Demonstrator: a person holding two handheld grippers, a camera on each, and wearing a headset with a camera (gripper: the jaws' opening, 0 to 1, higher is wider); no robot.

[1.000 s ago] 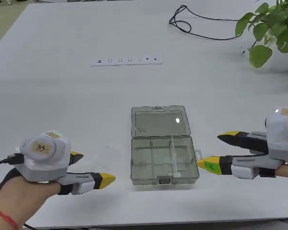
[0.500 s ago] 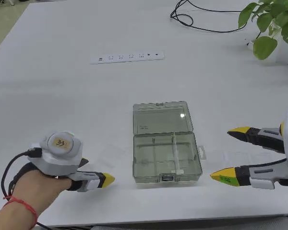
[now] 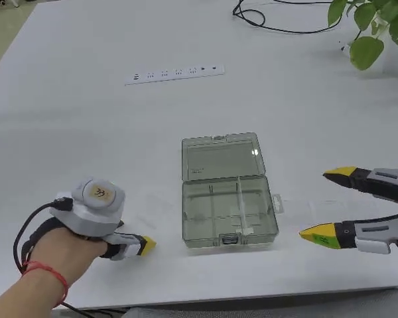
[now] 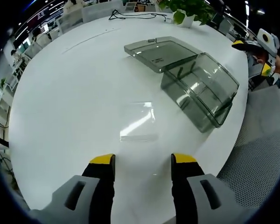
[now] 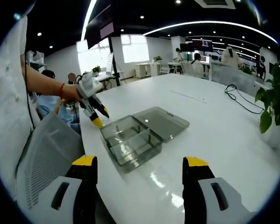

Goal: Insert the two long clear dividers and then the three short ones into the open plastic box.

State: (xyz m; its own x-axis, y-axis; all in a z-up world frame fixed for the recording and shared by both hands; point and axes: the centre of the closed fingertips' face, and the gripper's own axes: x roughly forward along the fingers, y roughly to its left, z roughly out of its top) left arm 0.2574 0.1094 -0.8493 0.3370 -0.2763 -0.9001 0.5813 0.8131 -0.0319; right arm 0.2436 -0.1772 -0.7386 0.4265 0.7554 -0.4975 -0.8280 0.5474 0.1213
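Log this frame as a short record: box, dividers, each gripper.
box: open, lid flat behind it
in box: one clear divider standing upright
loose dividers: clear pieces lying on the table, left of the box
left gripper: open, pointed at the loose dividers, holding nothing
right gripper: open, right of the box, holding nothing

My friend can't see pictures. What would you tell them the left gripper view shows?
An open clear plastic box sits on a white table, its lid laid flat beside it. Clear dividers lie flat on the table between the box and the left tool, whose two yellow-tipped jaws stand open and empty at the bottom.
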